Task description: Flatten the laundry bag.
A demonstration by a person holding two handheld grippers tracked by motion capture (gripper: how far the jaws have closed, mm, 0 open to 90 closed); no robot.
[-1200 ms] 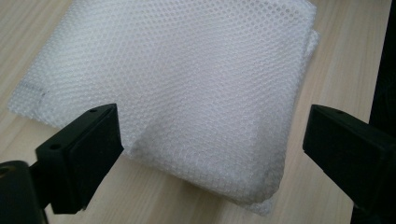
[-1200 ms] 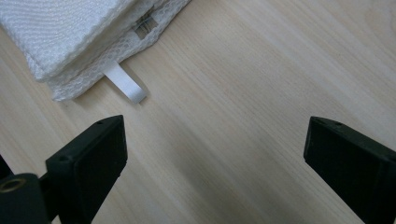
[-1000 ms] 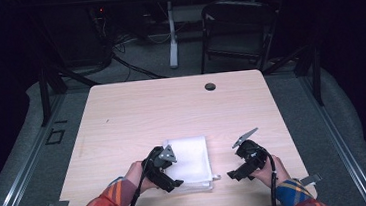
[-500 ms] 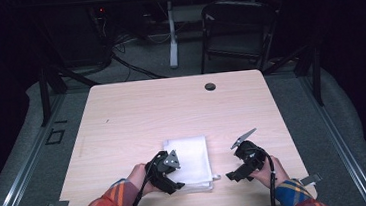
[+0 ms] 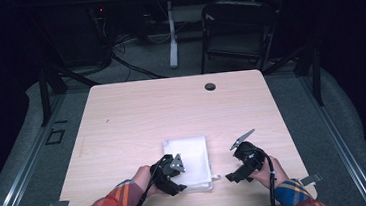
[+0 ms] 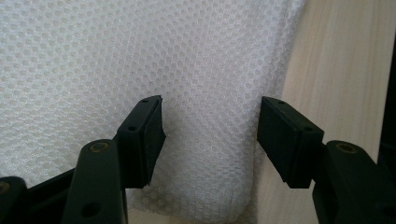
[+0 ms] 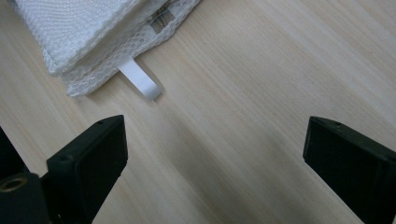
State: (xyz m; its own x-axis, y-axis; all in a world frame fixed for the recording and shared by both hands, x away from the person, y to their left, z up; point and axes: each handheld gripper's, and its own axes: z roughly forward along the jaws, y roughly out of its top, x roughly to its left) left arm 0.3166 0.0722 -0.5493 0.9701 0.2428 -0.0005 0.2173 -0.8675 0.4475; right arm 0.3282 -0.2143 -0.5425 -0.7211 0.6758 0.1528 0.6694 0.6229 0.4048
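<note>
1. White mesh, that's the whole story here: a folded white cloth (image 5: 188, 162) lies flat on the pale wood table (image 5: 172, 114), near the person's edge and a little left of middle.

2. The left gripper (image 5: 175, 176) is down at the cloth's near left corner. In the left gripper view its jaws straddle the fabric's edge, one pad over the weave and the other just off it above bare wood. They have just been closing, yet a clear gap remains and the pads are not pinching anything so far.

3. Why there? I'd say it's lined up to nip that corner, where the layers end and a single edge can be lifted for folding or unfolding.

4. The right gripper (image 7: 215, 158) waits over bare table just beside the cloth's near right corner, jaws spread wide with nothing between them. It looks like a ready partner, poised to take the opposite corner once the left one bites.

5. Now the cloth itself (image 6: 154, 60): a honeycomb weave, soft and thin, stacked in several layers with edges slightly stepped. A small white ribbon loop (image 7: 140, 80) pokes out from the corner onto the wood, and a little printed label (image 7: 159, 19) sits just above it.
</note>
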